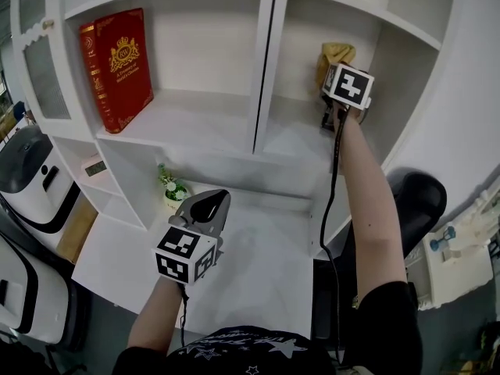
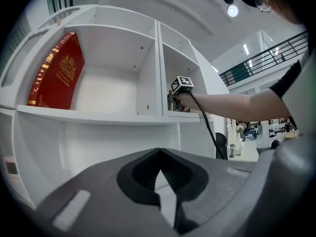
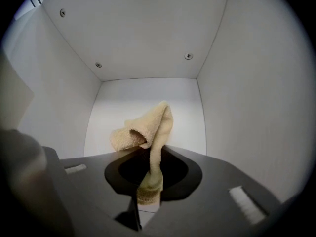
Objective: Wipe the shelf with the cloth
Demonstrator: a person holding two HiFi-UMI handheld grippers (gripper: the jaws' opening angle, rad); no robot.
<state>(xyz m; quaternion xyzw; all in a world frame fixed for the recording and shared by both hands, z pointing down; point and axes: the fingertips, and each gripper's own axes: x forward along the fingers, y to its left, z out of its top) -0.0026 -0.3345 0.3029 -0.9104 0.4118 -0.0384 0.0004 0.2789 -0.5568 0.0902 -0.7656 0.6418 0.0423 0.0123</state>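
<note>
A tan cloth (image 1: 337,54) hangs pinched in my right gripper (image 1: 337,72), which is shut on it inside the right-hand compartment of the white shelf (image 1: 291,142). In the right gripper view the cloth (image 3: 148,126) runs up between the jaws of that gripper (image 3: 150,154) and flops over, with white compartment panels all round. My left gripper (image 1: 209,204) is held low over the lower shelf board, shut with nothing in it. The left gripper view looks past its closed jaws (image 2: 158,153) up at the shelf, where the right gripper (image 2: 174,98) and a forearm reach into the compartment.
A red book (image 1: 119,67) leans in the left compartment. A small potted plant (image 1: 172,187) stands at the back of the lower board. A white appliance (image 1: 27,178) is at the left, and a black chair (image 1: 414,198) at the right beside the shelf.
</note>
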